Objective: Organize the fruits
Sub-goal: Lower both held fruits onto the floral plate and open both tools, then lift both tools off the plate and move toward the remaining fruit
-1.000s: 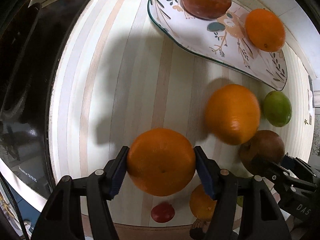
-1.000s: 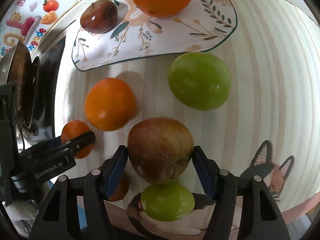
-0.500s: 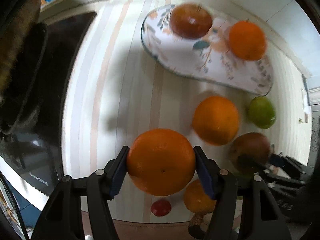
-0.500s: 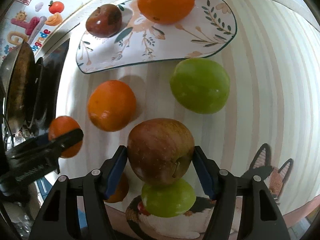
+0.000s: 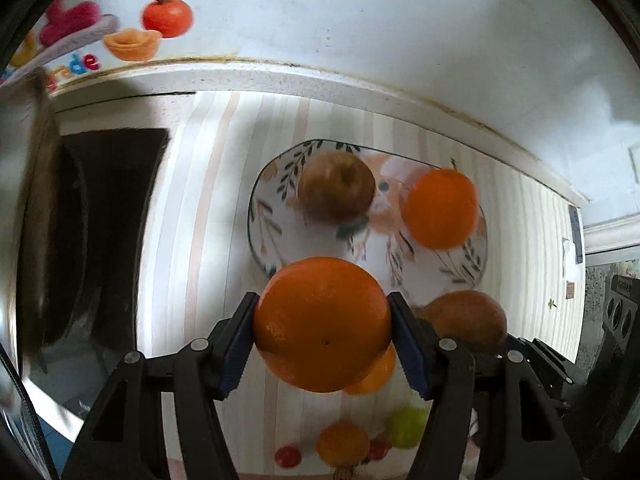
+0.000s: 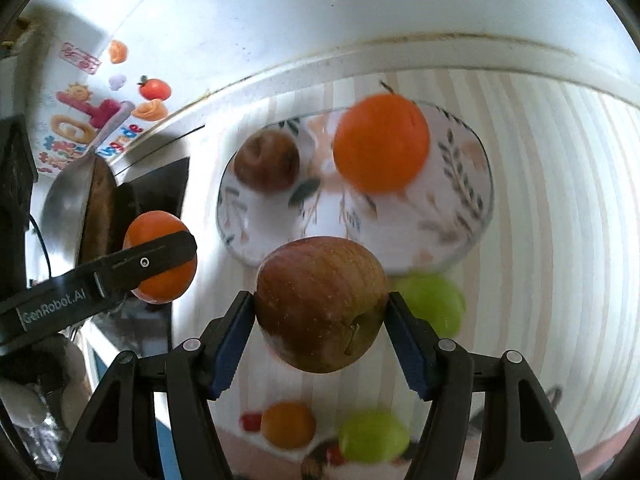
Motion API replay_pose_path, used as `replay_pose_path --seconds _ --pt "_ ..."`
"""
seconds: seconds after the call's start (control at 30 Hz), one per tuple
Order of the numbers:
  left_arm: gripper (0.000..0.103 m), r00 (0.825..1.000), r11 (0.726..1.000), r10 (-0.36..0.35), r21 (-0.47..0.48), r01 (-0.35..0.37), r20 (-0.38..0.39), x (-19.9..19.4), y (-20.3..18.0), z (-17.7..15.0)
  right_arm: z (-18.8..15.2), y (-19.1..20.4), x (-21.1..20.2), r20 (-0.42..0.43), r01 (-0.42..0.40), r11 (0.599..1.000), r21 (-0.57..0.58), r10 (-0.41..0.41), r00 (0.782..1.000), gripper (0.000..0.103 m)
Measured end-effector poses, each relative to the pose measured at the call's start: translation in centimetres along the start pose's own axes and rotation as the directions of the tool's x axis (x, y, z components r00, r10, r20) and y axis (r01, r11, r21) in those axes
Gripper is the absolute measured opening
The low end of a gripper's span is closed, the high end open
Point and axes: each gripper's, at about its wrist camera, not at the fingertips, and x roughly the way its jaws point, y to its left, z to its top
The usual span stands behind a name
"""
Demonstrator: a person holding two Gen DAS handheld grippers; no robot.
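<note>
My left gripper (image 5: 322, 332) is shut on a large orange (image 5: 322, 322), held in the air near the front edge of a floral plate (image 5: 276, 248). On that plate lie a dark red apple (image 5: 336, 188) and a second orange (image 5: 440, 208). My right gripper (image 6: 320, 326) is shut on a red-brown apple (image 6: 320, 320), also lifted, just in front of the same plate (image 6: 460, 216). In the right wrist view the left gripper's finger (image 6: 120, 268) crosses its orange (image 6: 160, 264) at the left. In the left wrist view the held apple (image 5: 466, 320) shows at the right.
On the striped mat below lie a green apple (image 6: 432, 304), another green fruit (image 6: 374, 436), a small orange (image 6: 288, 424) and small red fruits (image 5: 287, 456). A dark hob and a metal pan (image 6: 76, 200) stand at the left. The white wall (image 5: 360, 20) bears stickers.
Both grippers have risen from the mat with their fruit and tilted toward the plate and wall. The plate now sits near the middle of both views and the loose fruit lies farther below.
</note>
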Motion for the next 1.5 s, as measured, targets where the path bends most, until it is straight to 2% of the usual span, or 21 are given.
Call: replay_pose_path --seconds 0.13,0.17,0.33,0.4,0.5,0.6,0.63,0.67,0.73,0.9,0.97,1.1,1.23,1.5 --pt "0.061 0.998 1.0 0.006 -0.028 -0.008 -0.068 3.0 1.1 2.4 2.6 1.0 3.0 -0.034 0.016 1.0 -0.01 -0.016 0.999 0.069" --pt "0.061 0.998 1.0 0.013 -0.026 -0.014 -0.06 3.5 1.2 2.9 2.9 1.0 3.6 -0.049 0.029 1.0 -0.003 -0.029 0.998 0.069" --pt "0.061 0.991 0.998 0.018 -0.049 -0.025 -0.136 6.4 2.3 4.3 4.3 1.2 6.2 -0.091 0.03 1.0 0.002 -0.03 0.995 0.069" --pt "0.062 0.994 0.998 0.035 -0.054 -0.041 -0.106 6.9 2.5 4.4 4.4 1.4 7.0 -0.104 0.029 1.0 0.003 -0.029 0.994 0.069" --pt "0.062 0.991 0.995 0.043 -0.08 -0.053 -0.125 7.3 3.0 4.3 4.9 1.5 7.9 -0.129 0.01 1.0 0.009 -0.009 0.992 0.069" --pt "0.064 0.989 0.989 0.09 -0.103 -0.102 -0.115 7.3 3.7 4.1 5.1 1.3 8.1 -0.134 -0.003 1.0 0.028 0.007 0.991 0.07" --pt "0.078 0.99 0.989 0.09 -0.106 -0.102 -0.108 7.1 3.8 4.0 5.1 1.1 7.7 -0.131 -0.01 1.0 0.028 0.014 0.991 0.075" --pt "0.088 0.992 0.99 0.08 -0.107 -0.091 -0.1 6.8 3.9 3.9 5.1 1.0 7.4 -0.127 -0.015 0.999 0.028 0.018 0.992 0.085" --pt "0.088 0.993 0.99 0.091 -0.1 -0.099 -0.08 6.1 4.0 3.6 5.1 0.8 6.5 -0.128 0.001 1.0 0.028 0.002 0.992 0.093" --pt "0.088 0.992 0.99 0.127 -0.059 -0.128 -0.021 3.4 3.6 2.3 5.0 1.0 3.7 -0.084 0.118 0.993 -0.008 -0.118 0.99 0.096" --pt "0.088 0.986 0.986 0.165 -0.039 -0.165 0.013 2.3 3.1 1.9 4.8 1.2 2.5 -0.054 0.183 0.983 -0.025 -0.184 0.981 0.096" --pt "0.088 0.97 0.974 0.229 -0.018 -0.228 0.084 0.0 2.4 0.3 4.0 1.1 0.5 -0.019 0.253 0.967 -0.038 -0.254 0.967 0.096" --pt "0.088 0.956 0.966 0.256 -0.005 -0.258 0.145 -1.4 1.4 -1.6 2.8 1.2 -1.3 0.02 0.301 0.953 -0.043 -0.3 0.954 0.096" --pt "0.088 0.938 0.964 0.253 0.024 -0.266 0.236 -4.7 -0.2 -5.7 -0.7 1.7 -5.1 0.083 0.312 0.949 -0.032 -0.309 0.948 0.096"
